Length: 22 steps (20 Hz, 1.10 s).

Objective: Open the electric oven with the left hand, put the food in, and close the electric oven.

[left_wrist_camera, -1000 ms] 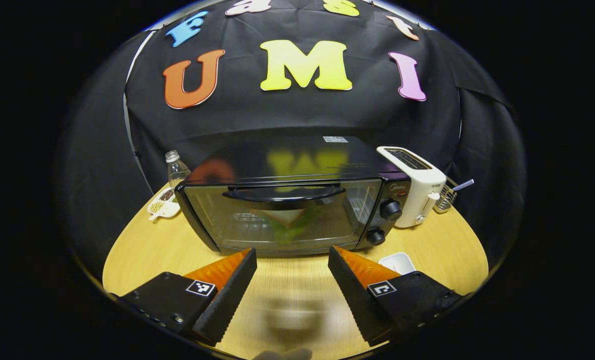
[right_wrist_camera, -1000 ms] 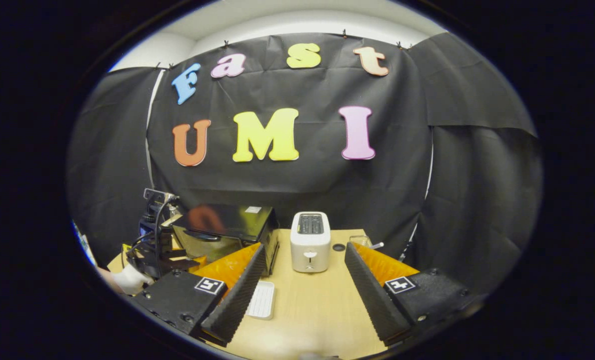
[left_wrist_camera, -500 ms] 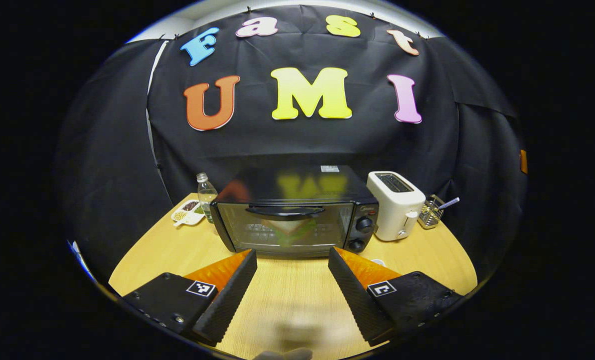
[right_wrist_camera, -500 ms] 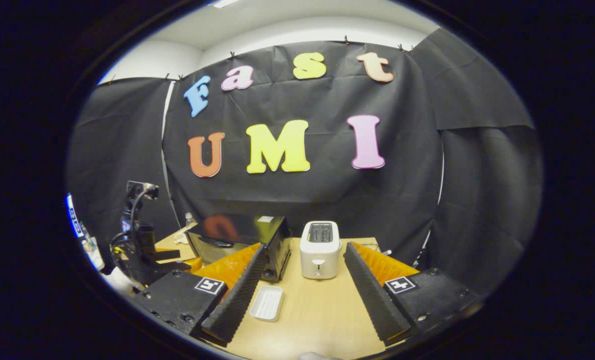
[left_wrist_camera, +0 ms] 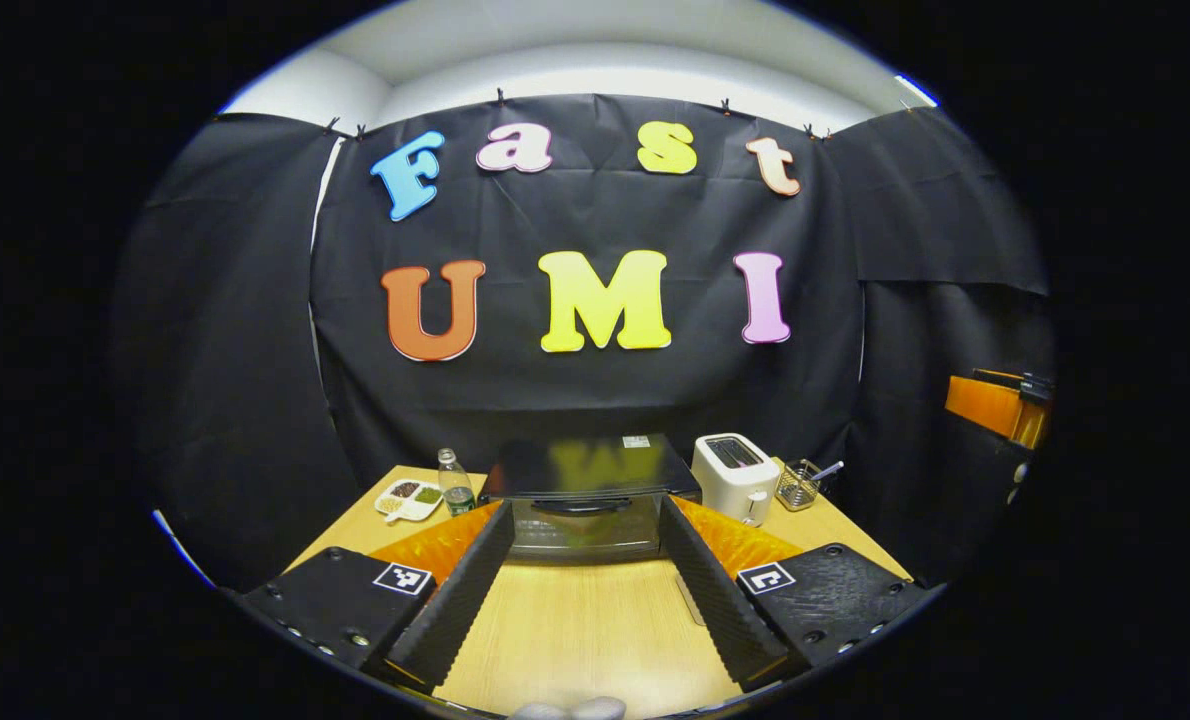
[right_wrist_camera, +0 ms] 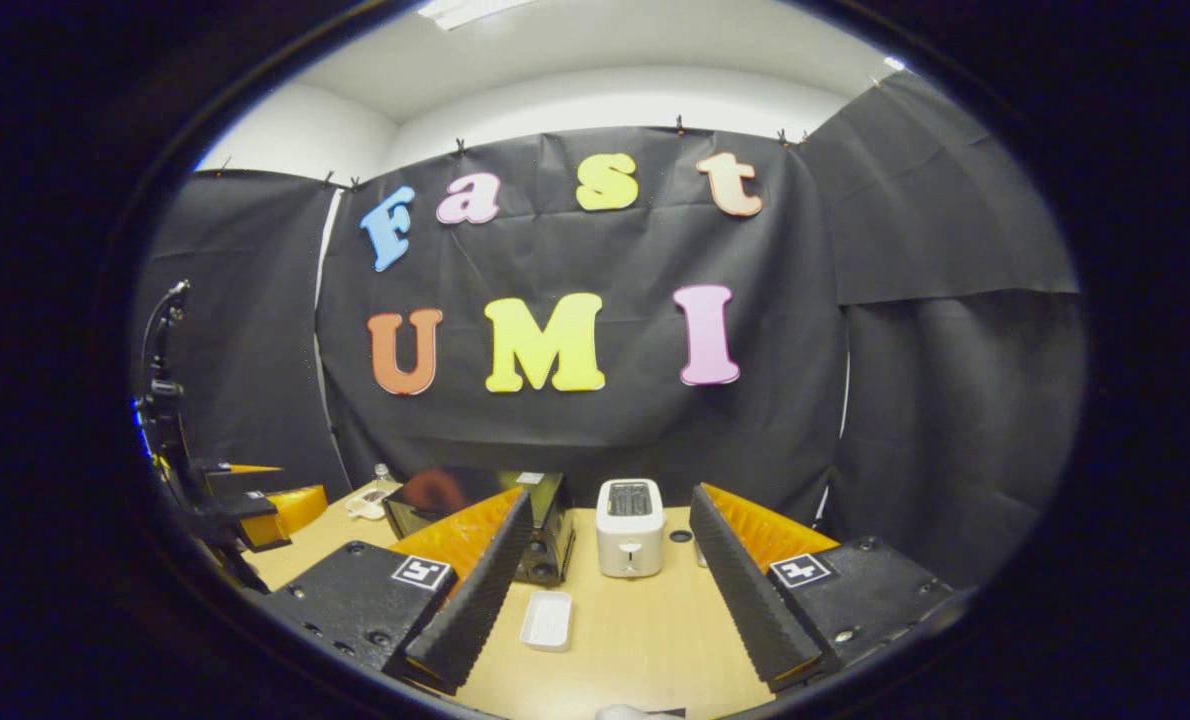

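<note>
Electric oven [left_wrist_camera: 588, 497]: black, door closed, at the far middle of the counter [left_wrist_camera: 575, 630]; seen at 12 o'clock between the fingers in the left gripper view, at 11 o'clock [right_wrist_camera: 475, 500] in the right gripper view.
Oven door: handle across the top edge, glass front facing the left gripper; contents too small to tell.
Left gripper [left_wrist_camera: 580, 585]: released, fingers spread wide, holding nothing, well apart from the oven, above bare counter.
Right gripper [right_wrist_camera: 600, 590]: released, fingers spread wide, grasping nothing, over the counter near the front edge.
Other gripper at the edge: left gripper also visible at 9 o'clock [right_wrist_camera: 255, 505] in the right gripper view, beside a dark cabled stand.
Toaster [left_wrist_camera: 735, 478]: white, upright, just beside the oven at its 3 o'clock; straight ahead at 12 o'clock [right_wrist_camera: 629, 513] in the right gripper view.
White tray [right_wrist_camera: 547, 620]: small, ribbed, lying flat on the counter in front of the oven's knob end, at 10 o'clock between the right gripper's fingers.
Bottle [left_wrist_camera: 454, 484]: clear plastic, upright, at the oven's 9 o'clock.
Divided dish [left_wrist_camera: 407, 497]: white, with small portions of dark and green bits, just beside the bottle on its far-left side.
Wire basket [left_wrist_camera: 801, 484]: at the toaster's 3 o'clock, a utensil handle sticking out.
</note>
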Motion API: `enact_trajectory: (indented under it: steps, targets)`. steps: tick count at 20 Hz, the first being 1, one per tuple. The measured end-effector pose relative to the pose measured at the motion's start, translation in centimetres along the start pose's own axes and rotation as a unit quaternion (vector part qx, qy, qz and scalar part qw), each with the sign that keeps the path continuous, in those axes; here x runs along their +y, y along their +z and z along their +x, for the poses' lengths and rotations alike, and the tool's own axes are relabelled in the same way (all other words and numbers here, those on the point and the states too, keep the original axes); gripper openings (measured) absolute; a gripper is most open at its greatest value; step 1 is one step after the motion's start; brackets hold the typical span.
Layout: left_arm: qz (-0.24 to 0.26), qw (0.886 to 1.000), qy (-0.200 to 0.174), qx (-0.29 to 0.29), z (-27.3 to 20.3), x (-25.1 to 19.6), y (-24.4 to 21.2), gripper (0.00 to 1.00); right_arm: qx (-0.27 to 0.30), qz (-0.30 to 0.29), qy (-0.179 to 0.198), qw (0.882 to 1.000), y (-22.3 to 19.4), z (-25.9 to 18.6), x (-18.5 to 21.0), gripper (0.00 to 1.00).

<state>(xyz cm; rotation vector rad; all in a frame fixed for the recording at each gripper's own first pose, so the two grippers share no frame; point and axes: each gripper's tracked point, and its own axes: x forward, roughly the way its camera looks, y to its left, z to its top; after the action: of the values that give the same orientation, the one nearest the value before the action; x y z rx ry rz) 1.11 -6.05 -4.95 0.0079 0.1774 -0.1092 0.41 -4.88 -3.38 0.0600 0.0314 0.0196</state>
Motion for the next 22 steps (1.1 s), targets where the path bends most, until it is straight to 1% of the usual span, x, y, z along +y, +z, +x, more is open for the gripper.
enact_trajectory:
  steps: [1,2,3,4,5,6,7,8,9,10,11,12,13,15,16,17,22]
  targets:
    - [-0.007,1.000,-0.006,-0.009,-1.2,0.2,1.1,0.95,-0.006,0.008,-0.001,1.000,1.0,-1.0,0.6,0.91]
    - [-0.013,1.000,-0.014,-0.018,-2.3,0.2,2.0,0.95,-0.013,0.014,-0.003,1.000,1.7,-1.9,1.1,1.00]
    - [-0.015,0.999,-0.017,-0.026,-3.2,0.5,2.8,0.95,-0.019,0.013,-0.009,1.000,2.5,-2.8,1.4,1.00]
    - [-0.016,0.999,-0.017,-0.031,-4.2,0.9,3.4,0.95,-0.026,0.010,-0.013,1.000,3.2,-3.7,1.4,0.90]
    - [-0.017,0.999,-0.017,-0.042,-5.0,1.2,4.2,0.95,-0.035,0.004,-0.015,0.999,4.0,-4.5,1.6,0.90]
    - [-0.019,0.999,-0.012,-0.046,-5.7,1.8,4.8,0.87,-0.039,-0.003,-0.019,0.999,4.6,-5.2,1.7,1.00]
    - [-0.022,0.999,-0.008,-0.047,-6.3,2.1,5.2,0.87,-0.043,-0.010,-0.022,0.999,5.0,-5.7,1.8,1.00]
    - [-0.024,0.998,-0.001,-0.051,-6.9,2.4,5.5,0.95,-0.047,-0.012,-0.023,0.999,5.4,-6.2,2.0,1.00]
    - [-0.028,0.998,0.001,-0.056,-7.4,2.5,5.9,1.00,-0.048,-0.014,-0.021,0.999,5.6,-6.7,2.3,0.90]
    - [-0.030,0.998,0.005,-0.059,-7.7,2.4,6.4,0.94,-0.046,-0.014,-0.019,0.999,5.6,-6.9,2.6,1.00]
    - [-0.035,0.998,0.006,-0.059,-8.0,2.4,6.4,0.93,-0.040,-0.015,-0.018,0.999,5.3,-7.1,2.7,0.90]
    - [-0.040,0.997,0.004,-0.063,-8.3,2.1,6.6,0.82,-0.040,-0.014,-0.015,0.999,5.1,-7.2,2.8,0.91]
    - [-0.040,0.997,0.002,-0.067,-8.3,1.8,6.9,0.93,-0.040,-0.013,-0.017,0.999,5.2,-7.2,2.8,1.00]
    - [-0.039,0.997,0.003,-0.064,-8.5,1.6,6.8,0.93,-0.042,-0.013,-0.020,0.999,5.3,-7.3,2.5,1.00]
    - [-0.040,0.997,0.002,-0.067,-8.6,1.5,7.0,0.93,-0.041,-0.014,-0.021,0.999,5.1,-7.2,2.5,0.91]
    - [-0.041,0.997,0.002,-0.069,-8.8,1.2,7.2,0.93,-0.038,-0.013,-0.021,0.999,5.1,-7.2,2.4,1.00]
    - [-0.032,0.997,0.002,-0.075,-9.2,0.6,7.8,0.93,-0.036,-0.003,-0.020,0.999,5.0,-6.7,2.1,1.00]
